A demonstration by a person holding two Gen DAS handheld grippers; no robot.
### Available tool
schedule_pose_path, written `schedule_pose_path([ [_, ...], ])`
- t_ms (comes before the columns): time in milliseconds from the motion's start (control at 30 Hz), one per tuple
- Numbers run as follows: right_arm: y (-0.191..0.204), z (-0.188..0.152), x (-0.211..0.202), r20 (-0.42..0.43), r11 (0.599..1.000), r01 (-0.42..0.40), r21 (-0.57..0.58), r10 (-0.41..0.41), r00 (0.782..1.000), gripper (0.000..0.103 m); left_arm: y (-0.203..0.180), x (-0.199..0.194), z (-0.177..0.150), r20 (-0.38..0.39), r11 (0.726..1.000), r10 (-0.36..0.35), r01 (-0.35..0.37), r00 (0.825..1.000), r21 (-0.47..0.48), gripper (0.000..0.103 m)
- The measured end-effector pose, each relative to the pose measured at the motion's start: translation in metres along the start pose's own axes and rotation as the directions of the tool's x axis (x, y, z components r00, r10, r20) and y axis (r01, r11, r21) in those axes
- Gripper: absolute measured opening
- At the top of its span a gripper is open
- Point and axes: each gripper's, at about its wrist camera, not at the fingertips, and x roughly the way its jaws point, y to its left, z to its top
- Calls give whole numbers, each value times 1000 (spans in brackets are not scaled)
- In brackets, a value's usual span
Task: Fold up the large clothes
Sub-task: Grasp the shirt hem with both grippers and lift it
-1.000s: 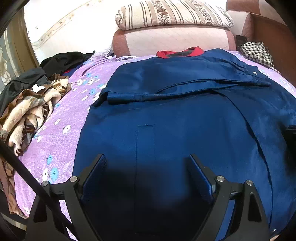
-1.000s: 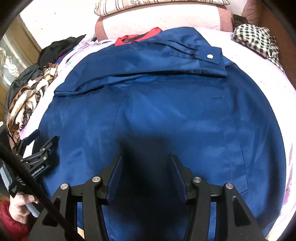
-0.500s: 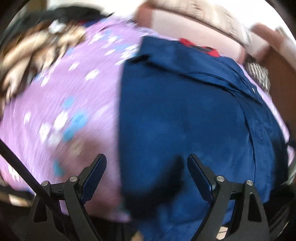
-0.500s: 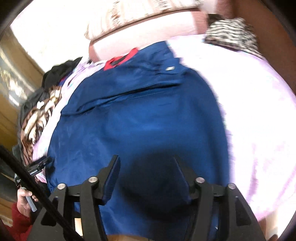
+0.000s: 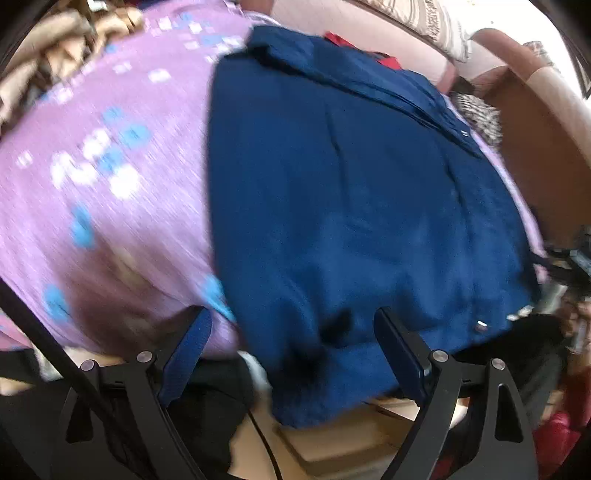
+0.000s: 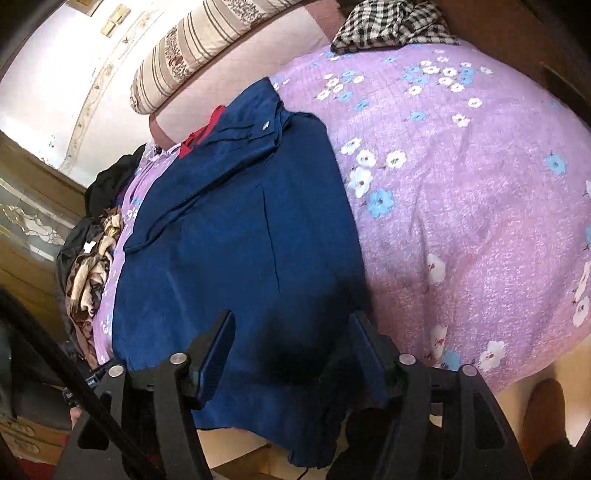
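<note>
Jacket (image 6: 236,236) lies spread flat on the bed (image 6: 461,192), its hem hanging over the near edge, collar end towards the pillows (image 6: 207,40). We judge the fold as partly begun: a sleeve (image 6: 221,162) with a snap cuff is laid across the upper body, and both long sides run fairly straight, so the side folds look done. What seems left is bringing the hem up towards the collar, perhaps more than once, and then moving the bundle aside.

Our left gripper (image 5: 291,339) sits over the near left corner with its fingers wide apart, the cloth edge between them but not pinched. Our right gripper (image 6: 291,347) sits over the near right corner; its fingers are opening, cloth below them, nothing clamped.

Beyond the jacket, a checked cloth (image 6: 388,22) lies by the headboard and a pile of other clothes (image 6: 88,266) waits at the far left.
</note>
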Motion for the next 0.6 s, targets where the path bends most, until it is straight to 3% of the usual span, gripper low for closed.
schedule_pose_path([
  [67,-1,-1,4,-24,1000,3,-1,-3,1000,70,-2,4,-8,-23,1000,-8,8,1000,1,88],
  [167,-6,-3,1,-40,1000,2,1,-2,999,70,3,6,-17,-25,997,71,-71,997,-18,88],
  [300,-15,-7,-3,-67,999,48,14,-47,997,70,7,14,-17,-57,996,86,-88,995,-34,88],
  [433,-24,-13,-12,-84,996,85,13,-84,993,70,-2,19,-16,-69,998,56,-56,996,9,88],
  [533,-29,-17,-4,-133,999,42,31,-37,990,71,-4,24,-15,-90,1000,31,-31,995,5,88],
  [600,-23,-21,10,-187,1000,19,25,-14,982,64,-3,24,-13,-83,999,35,-34,996,9,84],
])
